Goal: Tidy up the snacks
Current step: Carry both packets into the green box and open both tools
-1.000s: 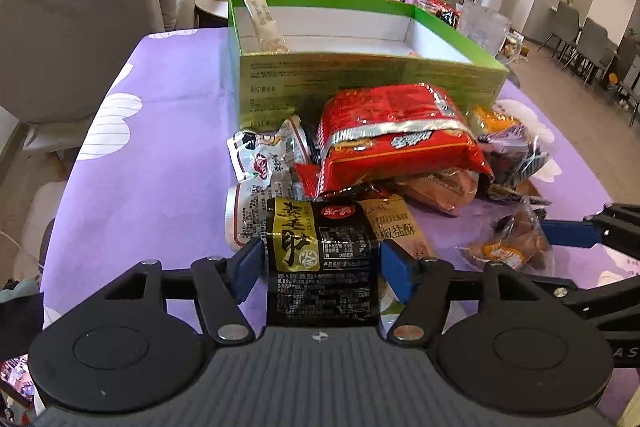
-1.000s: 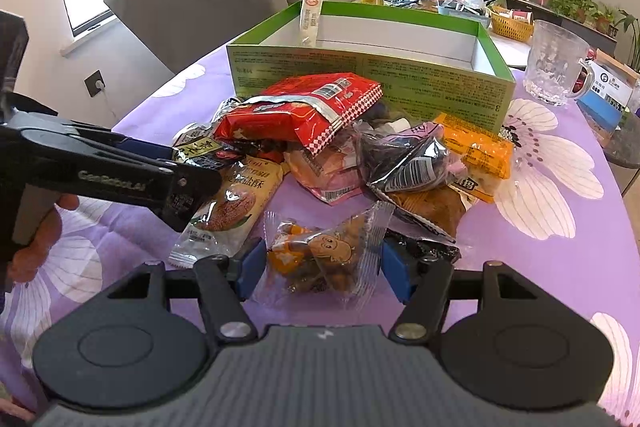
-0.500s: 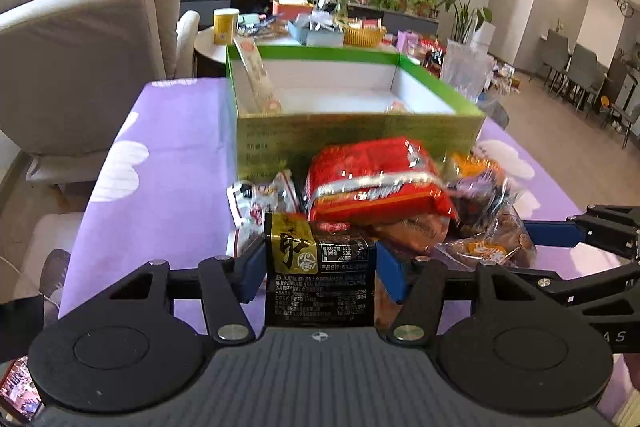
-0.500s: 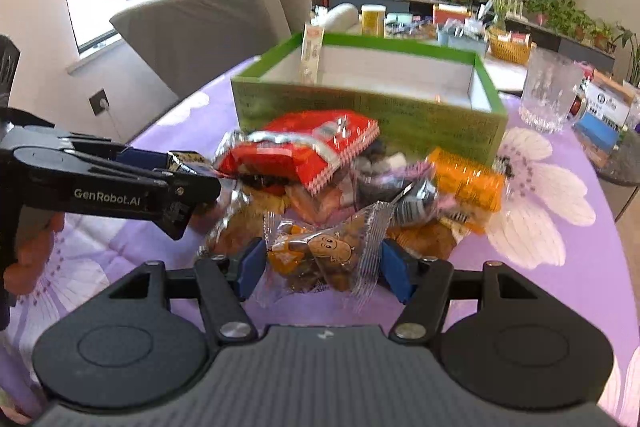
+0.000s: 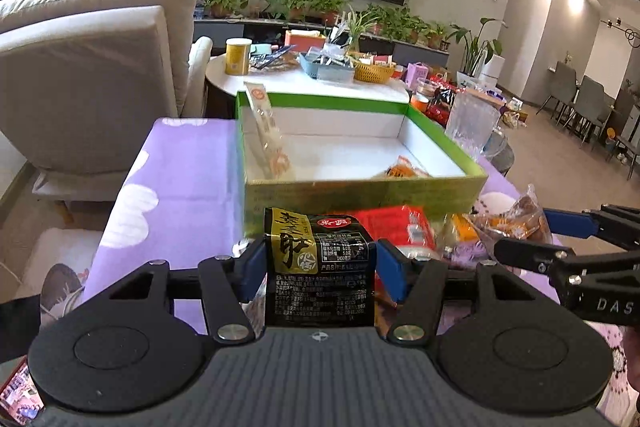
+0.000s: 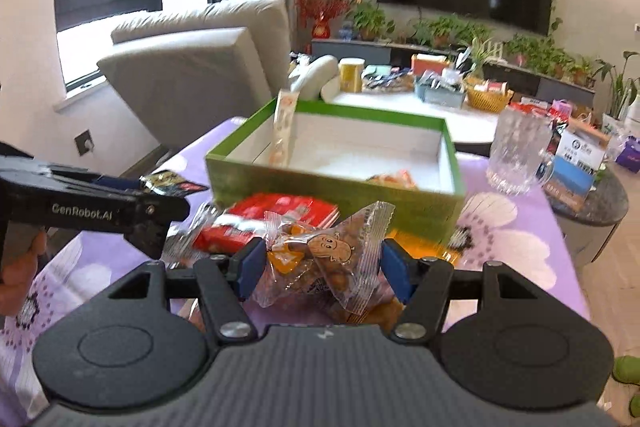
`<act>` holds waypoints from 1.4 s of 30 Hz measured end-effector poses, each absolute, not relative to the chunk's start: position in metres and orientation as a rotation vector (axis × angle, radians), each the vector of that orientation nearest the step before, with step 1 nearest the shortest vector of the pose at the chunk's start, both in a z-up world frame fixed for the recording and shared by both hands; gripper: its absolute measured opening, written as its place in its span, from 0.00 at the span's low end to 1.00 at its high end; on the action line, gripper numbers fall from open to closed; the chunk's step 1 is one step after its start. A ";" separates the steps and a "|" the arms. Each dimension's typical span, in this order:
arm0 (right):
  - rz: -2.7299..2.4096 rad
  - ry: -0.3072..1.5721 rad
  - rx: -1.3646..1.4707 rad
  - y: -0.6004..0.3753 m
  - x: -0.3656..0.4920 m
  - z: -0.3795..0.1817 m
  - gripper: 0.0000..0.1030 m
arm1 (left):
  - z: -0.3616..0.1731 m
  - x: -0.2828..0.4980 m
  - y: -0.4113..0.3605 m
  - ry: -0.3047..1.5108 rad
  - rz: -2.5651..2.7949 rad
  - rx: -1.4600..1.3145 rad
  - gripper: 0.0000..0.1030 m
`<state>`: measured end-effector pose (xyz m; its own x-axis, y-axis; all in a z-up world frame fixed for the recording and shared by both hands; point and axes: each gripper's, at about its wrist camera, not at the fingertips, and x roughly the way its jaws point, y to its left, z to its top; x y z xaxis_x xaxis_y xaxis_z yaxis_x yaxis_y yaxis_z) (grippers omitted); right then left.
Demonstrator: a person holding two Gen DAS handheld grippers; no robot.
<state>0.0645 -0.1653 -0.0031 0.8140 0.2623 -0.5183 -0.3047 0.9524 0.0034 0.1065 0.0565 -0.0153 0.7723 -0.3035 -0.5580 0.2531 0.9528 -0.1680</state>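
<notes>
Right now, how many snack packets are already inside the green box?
2 that show: a long pale stick packet leaning against the left wall of the green box, and an orange packet on its floor near the front right. The front wall may hide more.

Not much is readable here: the left tongs [image 6: 160, 187] have "GenRobot.AI" printed in pale letters down the side of the black arm, clear in the right wrist view. In the left wrist view the right tongs [image 5: 560, 239] show just "DAS" at the frame edge, rest cut off. The black snack packet [image 5: 320, 267] carries big yellow Chinese characters, a red oval logo and a white nutrition table, all too small for me to make out.
</notes>
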 end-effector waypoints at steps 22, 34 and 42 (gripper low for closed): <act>0.221 0.438 -0.062 -0.182 0.132 0.014 0.64 | 0.009 0.182 0.025 0.540 -0.318 -0.104 0.53; 0.202 0.475 -0.032 -0.185 0.172 -0.001 0.64 | -0.002 0.227 0.020 0.551 -0.277 -0.127 0.53; 0.164 0.512 -0.014 -0.183 0.193 -0.009 0.64 | -0.015 0.246 0.018 0.584 -0.261 -0.120 0.53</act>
<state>0.1930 -0.1832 -0.0094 0.8587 0.1526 -0.4892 -0.1594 0.9868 0.0281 0.2459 0.0180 -0.0154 0.8025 -0.2770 -0.5284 0.2094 0.9601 -0.1853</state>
